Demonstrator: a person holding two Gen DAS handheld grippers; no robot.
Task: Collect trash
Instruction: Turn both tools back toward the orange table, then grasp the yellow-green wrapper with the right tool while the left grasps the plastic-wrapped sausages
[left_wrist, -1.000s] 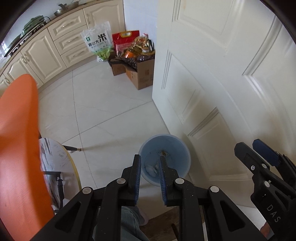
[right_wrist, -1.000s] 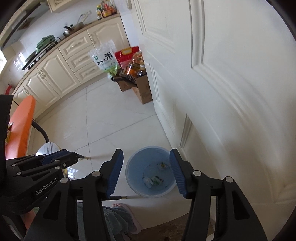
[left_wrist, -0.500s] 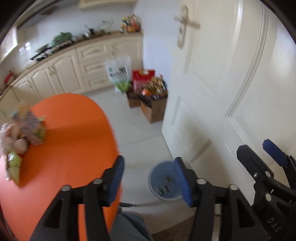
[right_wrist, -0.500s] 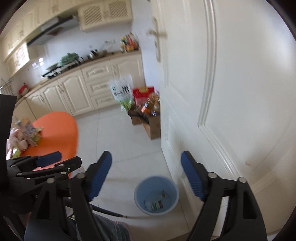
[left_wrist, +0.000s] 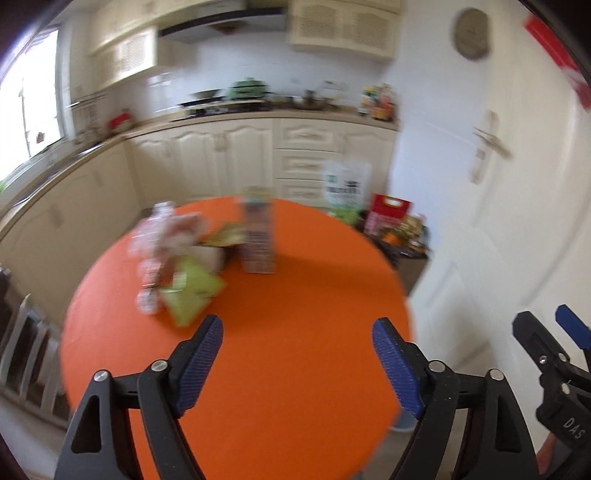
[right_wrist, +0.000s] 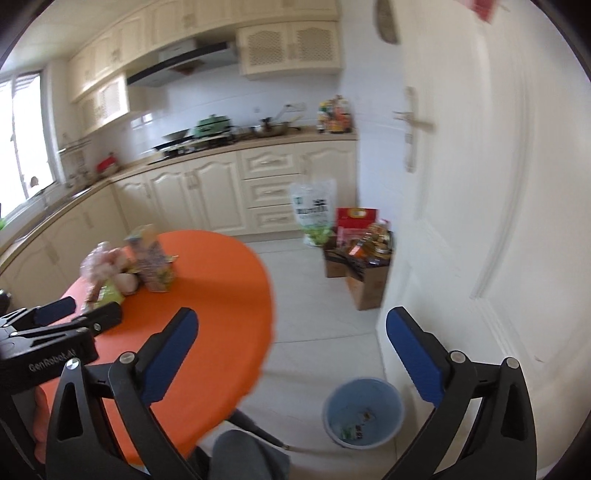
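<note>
On the orange round table (left_wrist: 295, 280) lies a blurred heap of trash: pink and white wrappers (left_wrist: 162, 236), a green packet (left_wrist: 192, 291) and an upright printed carton (left_wrist: 258, 236). My left gripper (left_wrist: 297, 325) hovers over the table's near half, short of the heap. Its jaws are opening and nothing is between them. My right gripper (right_wrist: 291, 314) hangs over the table edge and the floor, jaws opening wide and also empty. The blue trash bin (right_wrist: 328, 402) stands on the floor by the door, with small scraps (right_wrist: 354, 424) inside. The carton (right_wrist: 153, 264) and wrappers (right_wrist: 107, 262) also show in the right wrist view.
A white door (right_wrist: 480, 221) rises to the right of the bin. Cardboard boxes of goods (right_wrist: 369, 273) and a rice bag (right_wrist: 314, 210) sit against the cream cabinets (right_wrist: 221, 195). A person's knee (right_wrist: 243, 454) is under the table edge. A chair (left_wrist: 29, 350) stands at the table's left.
Both grippers rose from above the blue bin and swung left toward the orange table. The left jaws went from nearly shut to wide; the right jaws widened too.
</note>
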